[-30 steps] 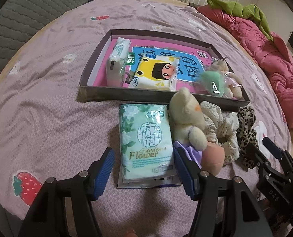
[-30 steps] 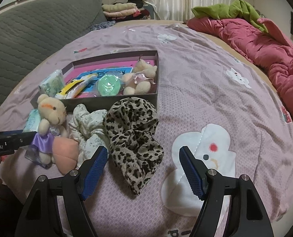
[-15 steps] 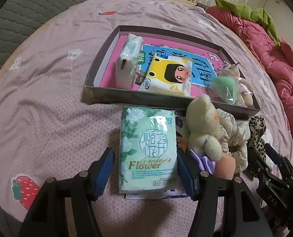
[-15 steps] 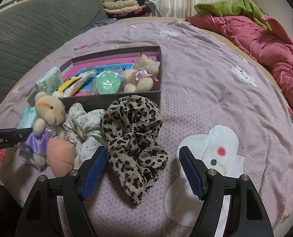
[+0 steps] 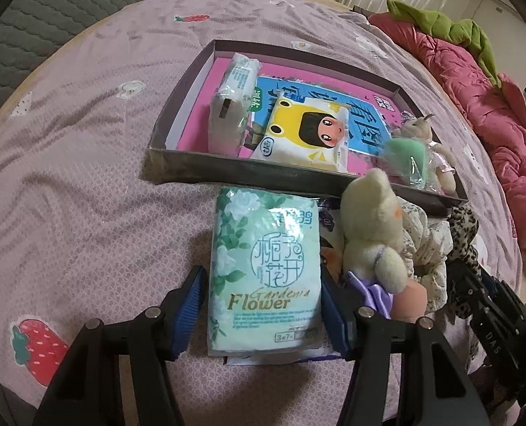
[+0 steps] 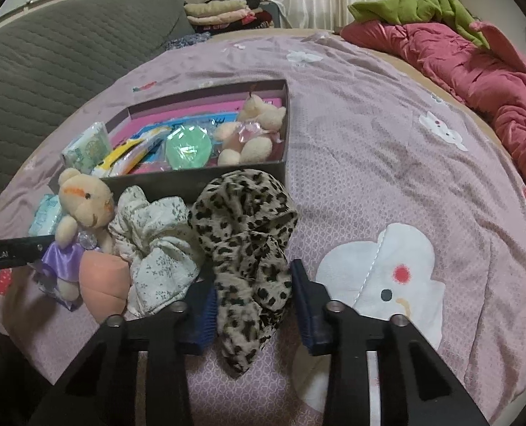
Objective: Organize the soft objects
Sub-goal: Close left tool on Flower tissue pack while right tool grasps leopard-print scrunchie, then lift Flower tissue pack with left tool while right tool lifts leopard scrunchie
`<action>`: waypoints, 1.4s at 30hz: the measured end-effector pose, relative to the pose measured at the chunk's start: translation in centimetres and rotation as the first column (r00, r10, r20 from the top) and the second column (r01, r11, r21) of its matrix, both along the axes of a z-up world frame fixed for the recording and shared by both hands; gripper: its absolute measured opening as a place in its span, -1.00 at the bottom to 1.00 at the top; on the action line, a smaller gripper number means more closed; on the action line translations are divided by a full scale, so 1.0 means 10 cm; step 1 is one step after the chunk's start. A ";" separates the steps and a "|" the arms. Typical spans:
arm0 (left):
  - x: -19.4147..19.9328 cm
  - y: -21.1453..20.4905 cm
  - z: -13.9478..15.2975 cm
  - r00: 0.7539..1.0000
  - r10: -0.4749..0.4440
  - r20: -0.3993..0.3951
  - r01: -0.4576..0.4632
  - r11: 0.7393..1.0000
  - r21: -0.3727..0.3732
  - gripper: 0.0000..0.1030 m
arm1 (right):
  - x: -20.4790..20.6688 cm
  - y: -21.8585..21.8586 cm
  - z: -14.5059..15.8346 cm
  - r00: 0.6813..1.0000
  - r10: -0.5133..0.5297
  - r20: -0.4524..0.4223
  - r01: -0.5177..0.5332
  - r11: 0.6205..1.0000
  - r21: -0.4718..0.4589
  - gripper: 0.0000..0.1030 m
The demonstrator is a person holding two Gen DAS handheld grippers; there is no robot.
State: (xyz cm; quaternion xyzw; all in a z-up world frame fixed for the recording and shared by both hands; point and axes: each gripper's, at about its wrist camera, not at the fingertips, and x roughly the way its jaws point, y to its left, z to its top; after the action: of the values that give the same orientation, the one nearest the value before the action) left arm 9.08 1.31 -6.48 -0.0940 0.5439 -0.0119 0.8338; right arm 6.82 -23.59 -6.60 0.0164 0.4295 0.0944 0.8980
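A green "Flower" tissue pack [image 5: 266,266] lies on the pink bedspread in front of a dark shallow box [image 5: 263,174]. My left gripper [image 5: 263,309] straddles the pack's near end, its jaws closing, the left pad still a sliver off the wrapper. Beside the pack are a cream teddy bear [image 5: 369,223] in a purple skirt, a peach sponge [image 6: 99,280] and a floral scrunchie [image 6: 160,238]. My right gripper [image 6: 254,301] is closing on a leopard-print scrunchie [image 6: 245,220], and both blue pads touch the cloth.
The box [image 6: 192,181] holds a tissue pack [image 5: 238,81], a yellow cartoon pack [image 5: 309,127], a green puff [image 6: 188,145] and a small bear [image 6: 255,127]. A red quilt [image 6: 475,56] lies at the right. A grey quilted cushion [image 6: 67,46] is at the left.
The right jaws have narrowed from wide open onto the leopard scrunchie. The left jaws have drawn in slightly around the tissue pack. Both views have crept closer to the objects.
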 end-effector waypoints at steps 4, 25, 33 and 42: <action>-0.01 -0.01 0.00 1.000 -0.011 0.003 0.011 1.000 -0.011 0.04 | -0.04 0.01 0.07 0.999 0.008 0.031 -0.009 1.000 0.007 -0.51; -0.12 -0.02 0.24 0.997 -0.043 0.063 0.043 0.999 0.003 -0.06 | -0.23 0.16 0.38 0.989 0.070 0.131 -0.068 0.998 -0.016 -0.55; -0.16 -0.03 0.40 0.993 -0.052 0.102 0.051 0.999 0.016 -0.06 | -0.28 0.30 0.56 0.981 0.105 0.165 -0.107 0.994 0.004 -0.55; -0.18 -0.05 0.57 0.987 -0.064 0.149 0.058 0.997 0.045 -0.06 | -0.25 0.47 0.79 0.971 0.124 0.202 -0.132 0.991 0.028 -0.55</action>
State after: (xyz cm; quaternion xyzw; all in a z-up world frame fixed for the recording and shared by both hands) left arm 7.31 0.77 -0.80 -0.0591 0.4824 -0.0333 0.8733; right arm 4.30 -18.87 1.30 -0.0025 0.3351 0.1619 0.9281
